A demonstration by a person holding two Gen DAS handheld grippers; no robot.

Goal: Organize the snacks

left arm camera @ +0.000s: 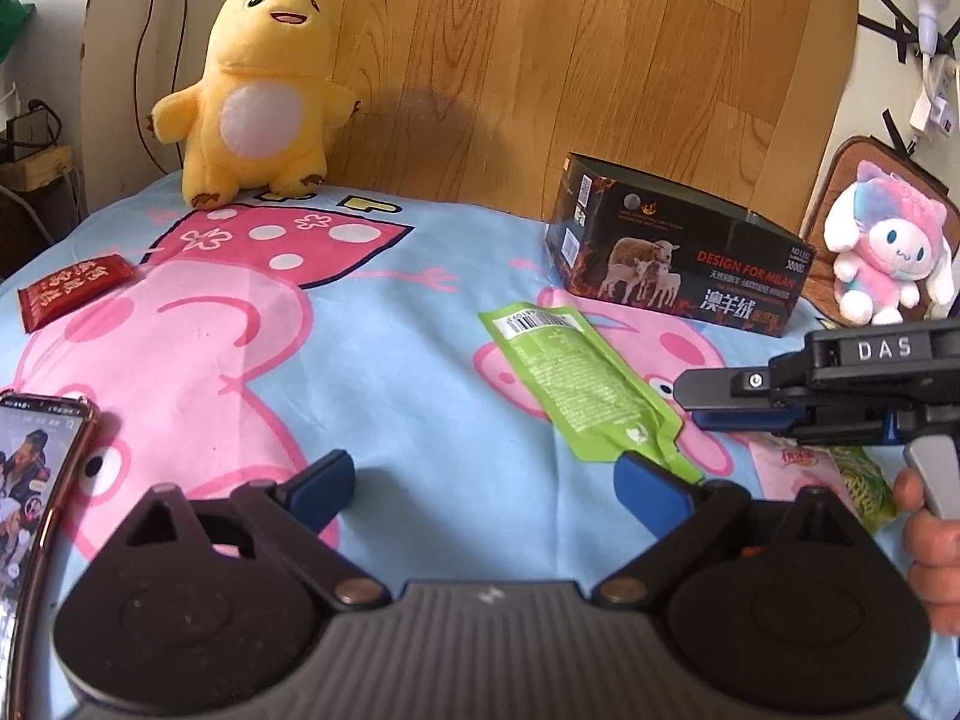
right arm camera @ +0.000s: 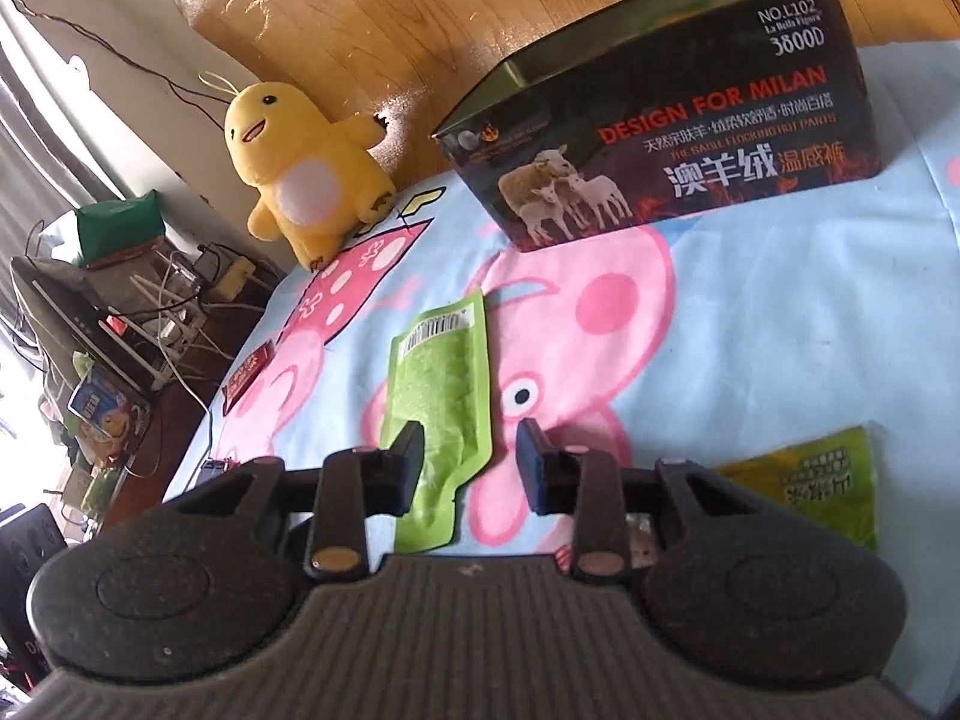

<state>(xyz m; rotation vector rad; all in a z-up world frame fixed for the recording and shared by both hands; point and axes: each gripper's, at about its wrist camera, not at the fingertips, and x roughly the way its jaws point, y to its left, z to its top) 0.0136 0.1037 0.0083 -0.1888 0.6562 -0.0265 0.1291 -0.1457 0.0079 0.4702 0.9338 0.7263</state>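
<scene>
A green snack pouch (left arm camera: 585,387) lies flat on the Peppa Pig sheet (left arm camera: 390,324); it also shows in the right wrist view (right arm camera: 441,396). My left gripper (left arm camera: 486,489) is open and empty, its right pad at the pouch's near corner. My right gripper (right arm camera: 471,456) is open just above the pouch's near end, empty; it shows from the side in the left wrist view (left arm camera: 690,405). A dark open box (left arm camera: 678,252) stands behind, also in the right wrist view (right arm camera: 666,102). A red snack packet (left arm camera: 72,288) lies far left. A yellow-green packet (right arm camera: 804,486) lies at right.
A yellow plush (left arm camera: 258,90) stands at the back against a wooden board (left arm camera: 540,48). A pink plush (left arm camera: 888,252) sits at right. A phone (left arm camera: 30,504) lies at the left edge. Beyond the bed's left edge are cluttered cables and boxes (right arm camera: 120,324).
</scene>
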